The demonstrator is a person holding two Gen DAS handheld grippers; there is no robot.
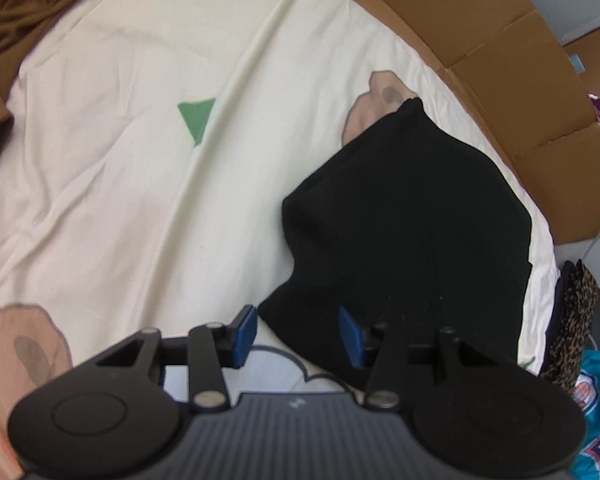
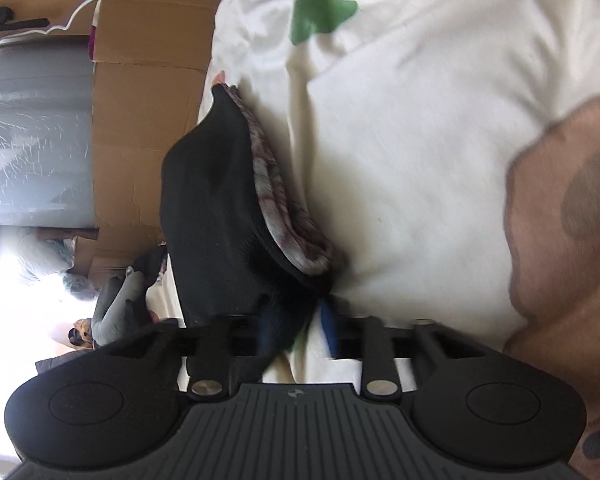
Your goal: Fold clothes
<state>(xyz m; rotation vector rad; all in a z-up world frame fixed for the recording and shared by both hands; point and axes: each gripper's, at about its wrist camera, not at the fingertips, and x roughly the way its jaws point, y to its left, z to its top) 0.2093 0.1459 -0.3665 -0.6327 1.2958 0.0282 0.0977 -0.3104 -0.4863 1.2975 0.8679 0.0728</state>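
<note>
Black garment lies folded on cream printed bedsheet, near cardboard at bed edge. Left claw spread wide, blue pads either side of garment's near corner — not pinching it. Right claw pressed onto garment's near edge, lifting it — mottled pink-grey cloth showing beneath. Brown clothing heaped at sheet's far-left corner.

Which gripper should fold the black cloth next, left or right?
Probably the right gripper: its jaws look closed on the black cloth. The left gripper is open, gripping nothing.
</note>
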